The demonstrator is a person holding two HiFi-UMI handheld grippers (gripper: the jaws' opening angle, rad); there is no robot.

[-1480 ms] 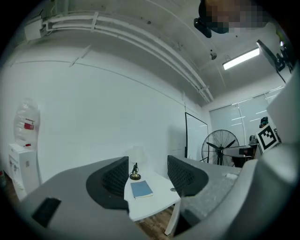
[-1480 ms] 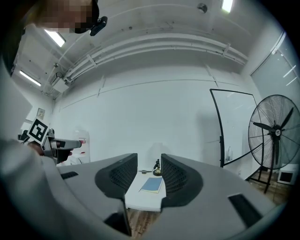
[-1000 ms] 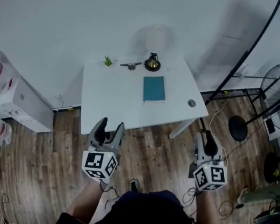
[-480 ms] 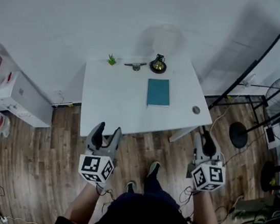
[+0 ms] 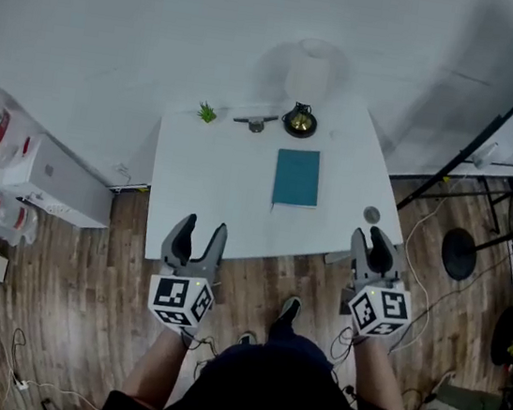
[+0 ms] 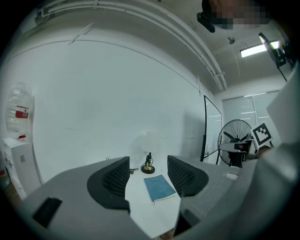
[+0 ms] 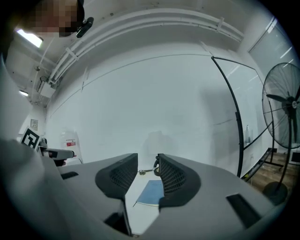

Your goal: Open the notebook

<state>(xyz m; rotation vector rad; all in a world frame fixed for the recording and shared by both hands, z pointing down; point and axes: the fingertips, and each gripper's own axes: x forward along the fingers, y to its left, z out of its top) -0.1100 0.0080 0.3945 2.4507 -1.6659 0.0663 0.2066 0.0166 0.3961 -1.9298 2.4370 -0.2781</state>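
Observation:
A closed teal notebook (image 5: 297, 178) lies flat on the right half of a white table (image 5: 211, 193). My left gripper (image 5: 197, 224) hovers at the table's near edge, left of the notebook, open and empty. My right gripper (image 5: 372, 236) hangs by the near right corner, also open; its jaws have just been opening with nothing between them. The left gripper view frames the notebook (image 6: 159, 187) between the jaws of the left gripper (image 6: 148, 176), still well ahead. In the right gripper view the notebook (image 7: 151, 192) shows between and below the jaws of the right gripper (image 7: 147, 176).
Along the table's far edge stand a small green plant (image 5: 207, 112), a dark small item (image 5: 256, 123) and a brass ornament (image 5: 299, 121). A small round grey object (image 5: 372, 214) sits near the right edge. A white cabinet (image 5: 61, 183) is left, a fan base (image 5: 459, 253) right.
Both grippers have moved forward toward the table, from over the wooden floor to its near edge. The table and notebook now sit closer and more central in the head view.

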